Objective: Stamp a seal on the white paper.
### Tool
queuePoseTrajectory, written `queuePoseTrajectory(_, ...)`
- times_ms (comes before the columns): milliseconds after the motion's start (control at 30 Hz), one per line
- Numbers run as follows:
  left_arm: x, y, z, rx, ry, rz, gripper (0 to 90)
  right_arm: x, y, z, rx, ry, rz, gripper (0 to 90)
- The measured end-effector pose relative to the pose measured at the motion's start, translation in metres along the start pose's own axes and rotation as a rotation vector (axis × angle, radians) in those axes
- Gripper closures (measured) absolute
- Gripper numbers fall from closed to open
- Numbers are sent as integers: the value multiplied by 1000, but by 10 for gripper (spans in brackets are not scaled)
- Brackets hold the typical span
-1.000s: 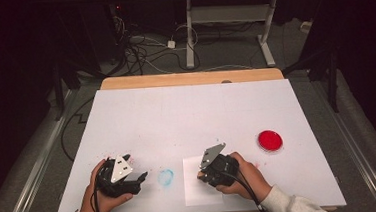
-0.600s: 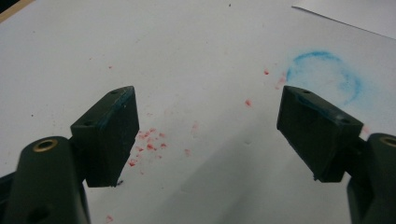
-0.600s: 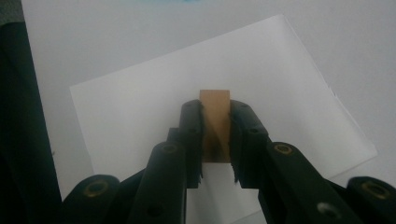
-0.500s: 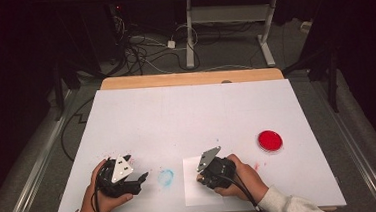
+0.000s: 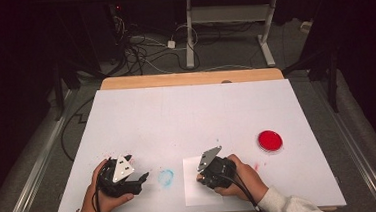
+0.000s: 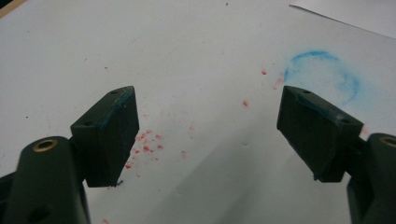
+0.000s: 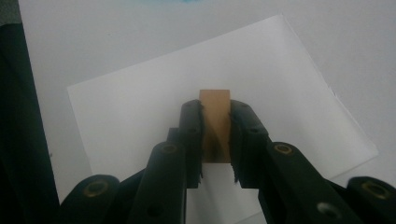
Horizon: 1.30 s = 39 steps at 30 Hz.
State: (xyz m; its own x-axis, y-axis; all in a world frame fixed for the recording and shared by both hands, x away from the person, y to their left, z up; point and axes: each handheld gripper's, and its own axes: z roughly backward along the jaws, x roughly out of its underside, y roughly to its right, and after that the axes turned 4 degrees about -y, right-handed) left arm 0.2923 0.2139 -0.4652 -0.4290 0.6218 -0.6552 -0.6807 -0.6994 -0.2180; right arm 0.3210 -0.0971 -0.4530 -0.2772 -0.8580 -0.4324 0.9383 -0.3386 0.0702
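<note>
My right gripper is shut on a small wooden block and holds it upright, low over a white sheet of paper. In the high view that gripper is over the paper near the table's front edge. My left gripper is open and holds nothing, just above the white tabletop; its jaws carry blue smears. A faint blue ring mark lies ahead and to its right. In the high view the left gripper sits just left of the blue ring.
A red round disc lies on the table's right side. Red specks dot the white surface by the left jaw. The table's back strip is bare wood. Cables and desk legs are on the floor beyond.
The right gripper has shifted slightly left and toward the person over the paper, still holding the block. The left gripper has stayed in place.
</note>
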Motion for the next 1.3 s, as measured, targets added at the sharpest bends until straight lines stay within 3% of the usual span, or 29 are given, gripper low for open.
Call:
queuePoseTrajectory(133,0,0,0,-2,-2,1,205,-1,-5,-1,31,7,10,766)
queuePoseTrajectory(233,0,-1,0,-2,0,3,205,0,-1,0,7,-2,3,766)
queuePoseTrajectory(533,0,-1,1,-4,2,-1,205,1,0,1,-2,3,-14,765)
queuePoseTrajectory(700,1,-4,0,-12,8,-6,205,1,2,12,1,70,-31,764)
queuePoseTrajectory(767,1,-3,0,-12,7,-8,205,1,1,18,22,81,-20,764)
queuePoseTrajectory(967,1,-3,1,-6,4,4,205,2,-2,24,23,92,-12,764)
queuePoseTrajectory(1300,2,-6,-3,6,2,6,205,2,5,34,20,132,-23,764)
